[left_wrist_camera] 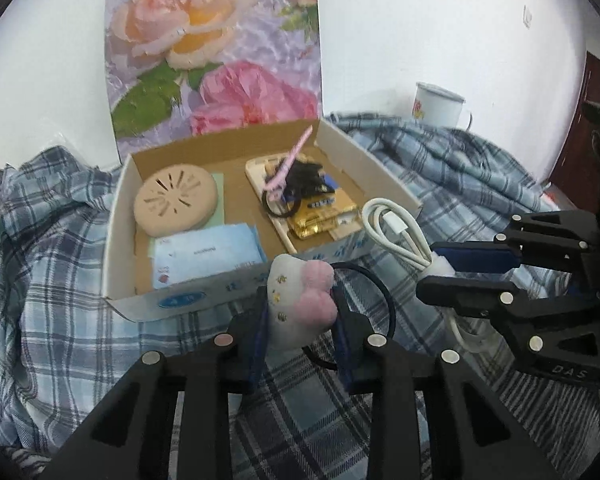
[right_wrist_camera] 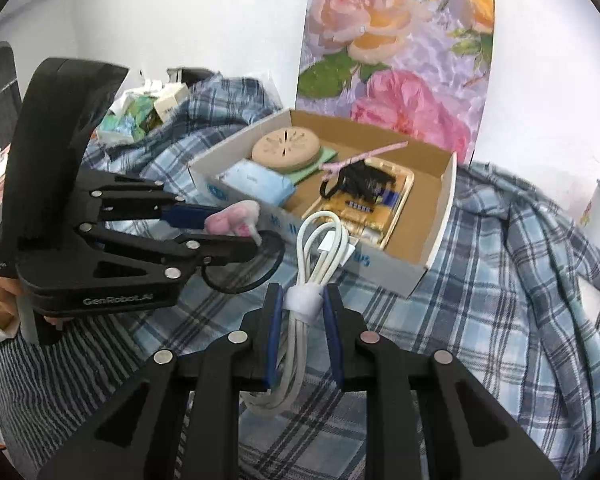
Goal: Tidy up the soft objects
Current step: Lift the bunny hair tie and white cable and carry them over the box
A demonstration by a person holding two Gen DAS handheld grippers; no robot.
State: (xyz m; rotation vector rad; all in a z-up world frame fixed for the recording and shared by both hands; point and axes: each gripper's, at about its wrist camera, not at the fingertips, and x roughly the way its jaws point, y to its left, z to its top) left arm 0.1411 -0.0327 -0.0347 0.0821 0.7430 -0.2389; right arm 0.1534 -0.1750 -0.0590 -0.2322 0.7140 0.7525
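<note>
One white-and-pink plush hair tie (left_wrist_camera: pixel 300 300)

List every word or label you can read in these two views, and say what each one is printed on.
"GenRobot.AI": left gripper body, right wrist view.
"DAS": right gripper body, left wrist view.
Blue print on the cardboard box front and the blue packet: too blurred to read.

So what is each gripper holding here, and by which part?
Left gripper: plush hair tie, by its charm. Right gripper: coiled white cable, at its strap.
</note>
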